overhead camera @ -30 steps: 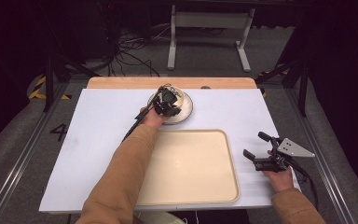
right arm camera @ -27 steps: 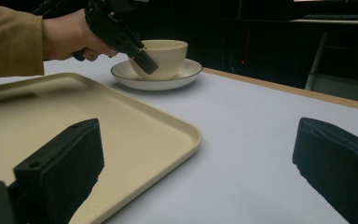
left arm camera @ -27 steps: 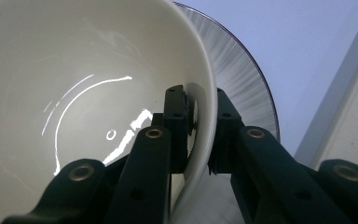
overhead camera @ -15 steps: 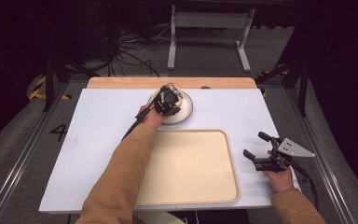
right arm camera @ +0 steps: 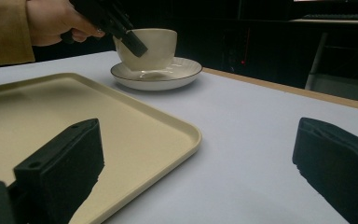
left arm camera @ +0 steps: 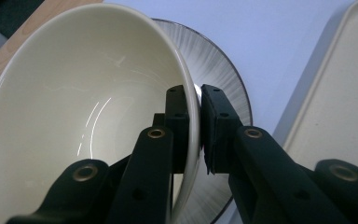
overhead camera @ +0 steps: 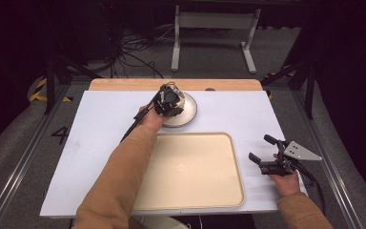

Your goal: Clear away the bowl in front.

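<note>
A cream bowl (left arm camera: 74, 102) stands on a grey-white plate (left arm camera: 228, 84) with a dark rim at the back middle of the table. My left gripper (left arm camera: 198, 130) is shut on the bowl's rim, one jaw inside and one outside. In the high view that left gripper (overhead camera: 170, 101) covers most of the bowl, with the plate (overhead camera: 188, 114) showing under it. The bowl (right arm camera: 151, 46) and plate (right arm camera: 168, 77) also show in the right gripper view. My right gripper (overhead camera: 262, 149) rests open near the table's right edge, nothing between its jaws.
A large beige tray (overhead camera: 195, 171) lies at the front middle, between the two hands; its corner (right arm camera: 177, 135) is close to my right gripper. The white tabletop (overhead camera: 95, 124) has a wooden strip (overhead camera: 124, 84) along its back edge.
</note>
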### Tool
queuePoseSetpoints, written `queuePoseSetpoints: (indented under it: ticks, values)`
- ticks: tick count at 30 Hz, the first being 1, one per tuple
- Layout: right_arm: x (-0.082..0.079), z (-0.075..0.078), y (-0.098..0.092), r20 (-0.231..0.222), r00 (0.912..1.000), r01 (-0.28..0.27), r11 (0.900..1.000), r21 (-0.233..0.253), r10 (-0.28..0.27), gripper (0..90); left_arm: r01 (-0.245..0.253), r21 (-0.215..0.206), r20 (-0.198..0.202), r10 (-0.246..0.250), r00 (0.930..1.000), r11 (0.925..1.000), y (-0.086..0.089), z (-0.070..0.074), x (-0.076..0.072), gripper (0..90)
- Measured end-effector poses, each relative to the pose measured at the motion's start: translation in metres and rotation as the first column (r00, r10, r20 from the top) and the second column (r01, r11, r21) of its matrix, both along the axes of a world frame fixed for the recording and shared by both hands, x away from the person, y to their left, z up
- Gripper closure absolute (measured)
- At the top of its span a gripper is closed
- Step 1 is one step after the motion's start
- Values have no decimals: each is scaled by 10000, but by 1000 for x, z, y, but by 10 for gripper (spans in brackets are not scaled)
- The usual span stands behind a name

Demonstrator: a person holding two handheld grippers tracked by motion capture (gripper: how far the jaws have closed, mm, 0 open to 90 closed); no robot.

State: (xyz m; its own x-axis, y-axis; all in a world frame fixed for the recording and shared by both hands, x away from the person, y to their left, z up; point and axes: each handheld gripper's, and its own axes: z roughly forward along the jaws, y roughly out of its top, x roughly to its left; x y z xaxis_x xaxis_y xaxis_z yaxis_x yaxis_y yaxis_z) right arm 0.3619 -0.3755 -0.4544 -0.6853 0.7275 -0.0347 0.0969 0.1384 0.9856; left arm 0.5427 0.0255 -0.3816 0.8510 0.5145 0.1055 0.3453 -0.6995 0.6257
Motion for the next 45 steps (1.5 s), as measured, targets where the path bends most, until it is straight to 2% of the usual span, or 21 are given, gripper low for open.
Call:
queuePoseSetpoints:
  ticks: [8, 12, 17, 28, 42, 45]
  values:
    - [0, 0, 0, -11, 10000, 11, 10000, 10, -11, 20, 239, 18, -16, -239, 9997, 9997, 8, 14, -8, 823]
    - [0, 0, 0, -24, 10000, 11, 10000, 9, -11, 20, 249, -64, -51, -249, 9997, 9997, 10, 18, -14, 822]
    - [0, 0, 0, -30, 10000, 9, 10000, 13, -9, 20, 514, -35, -77, -515, 9986, 9987, 12, 23, -21, 822]
    - [1, 0, 0, -38, 10000, 15, 10000, 12, -15, 20, 1117, -29, -180, -1117, 9936, 9937, 19, 35, -47, 822]
    - [1, 0, 0, -42, 10000, 17, 10000, 11, -17, 20, 2024, -68, -288, -2025, 9789, 9793, 25, 49, -82, 823]
    - [1, 0, 0, -45, 10000, 21, 10000, 11, -21, 20, 2240, 31, -134, -2240, 9745, 9746, 26, 49, -89, 823]
